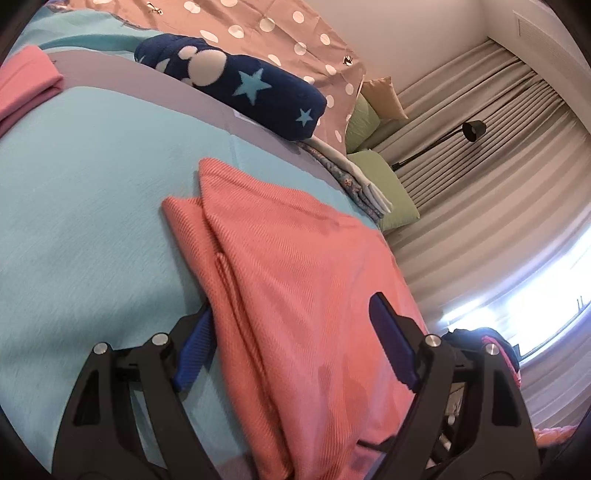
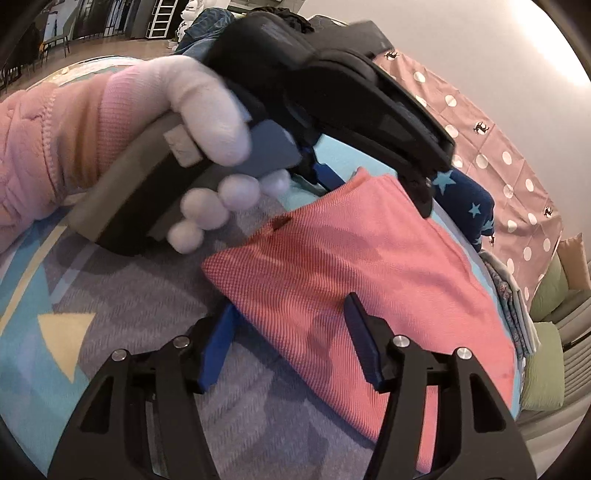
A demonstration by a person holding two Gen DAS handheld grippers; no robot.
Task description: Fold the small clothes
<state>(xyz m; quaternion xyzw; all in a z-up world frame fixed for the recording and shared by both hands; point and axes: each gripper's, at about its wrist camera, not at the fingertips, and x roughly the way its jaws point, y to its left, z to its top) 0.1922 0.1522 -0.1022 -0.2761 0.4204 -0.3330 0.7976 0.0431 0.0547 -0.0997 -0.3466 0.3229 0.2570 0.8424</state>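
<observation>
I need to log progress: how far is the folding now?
Done: one pink piece lies folded at the far left. In hand: the pink cloth already has a fold; the left gripper and right gripper both straddle its edges, jaws open. Left: grip and make the remaining folds.

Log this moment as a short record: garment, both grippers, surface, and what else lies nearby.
garment: pink ribbed cloth, partly folded, layered edges showing on one side
left gripper: jaws open, one on each side of the cloth
right gripper: jaws open, straddling the cloth's edge
left hand: white glove, pink sleeve, holding the left gripper's handle
surface: patterned mat in teal and grey
nearby: navy star blanket, rolled; second pink cloth, folded; polka-dot fabric behind
</observation>
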